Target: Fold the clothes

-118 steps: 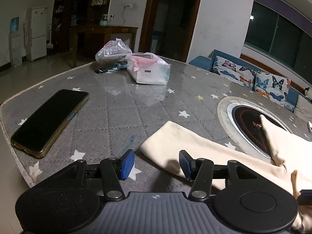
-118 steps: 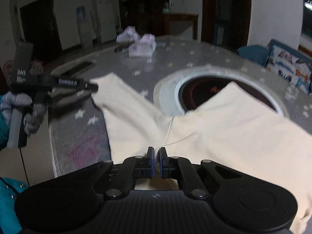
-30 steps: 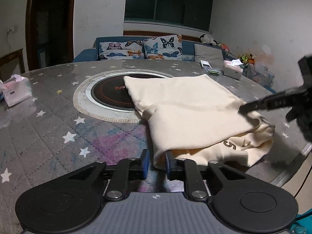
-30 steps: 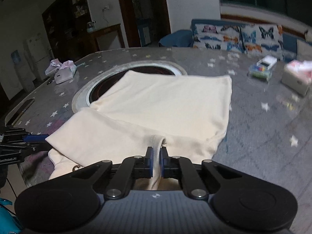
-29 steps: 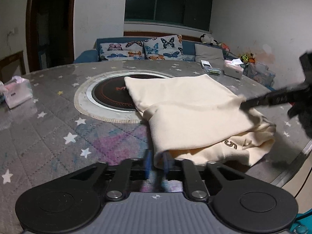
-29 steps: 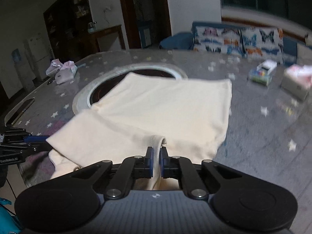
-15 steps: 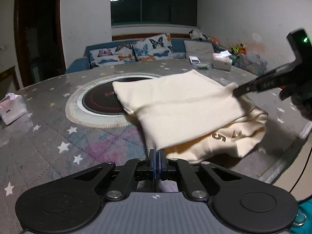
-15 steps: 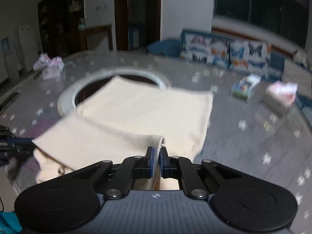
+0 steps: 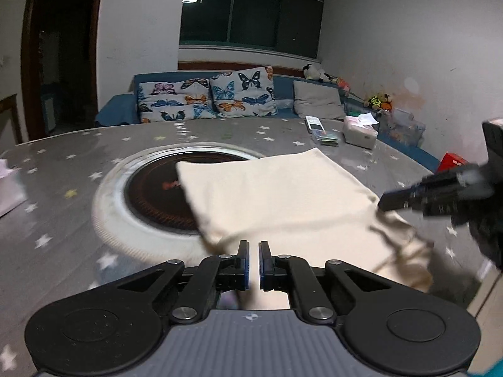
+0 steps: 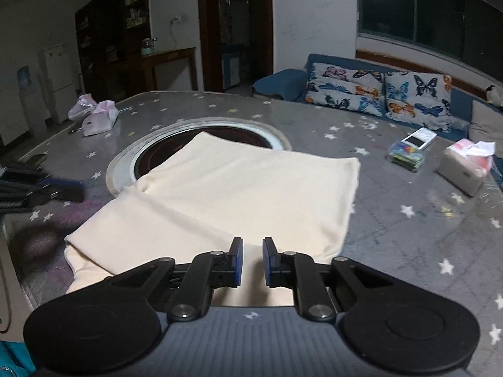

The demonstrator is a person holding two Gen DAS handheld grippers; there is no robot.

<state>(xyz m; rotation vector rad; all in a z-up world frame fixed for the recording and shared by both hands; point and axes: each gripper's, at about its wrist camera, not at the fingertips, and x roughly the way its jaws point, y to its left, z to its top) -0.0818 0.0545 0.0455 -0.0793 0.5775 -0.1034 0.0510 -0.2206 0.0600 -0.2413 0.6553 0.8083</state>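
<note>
Right wrist view: the right gripper [image 10: 252, 257] is parted over the folded cream garment [image 10: 239, 188] on the starred table [image 10: 408, 220], while the left gripper [image 9: 253, 260] shows a narrow gap, holding nothing.

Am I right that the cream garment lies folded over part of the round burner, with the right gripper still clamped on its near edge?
Not quite: in the right wrist view the right gripper is open, fingers apart, gripping nothing. The garment does lie folded over part of the burner.
</note>
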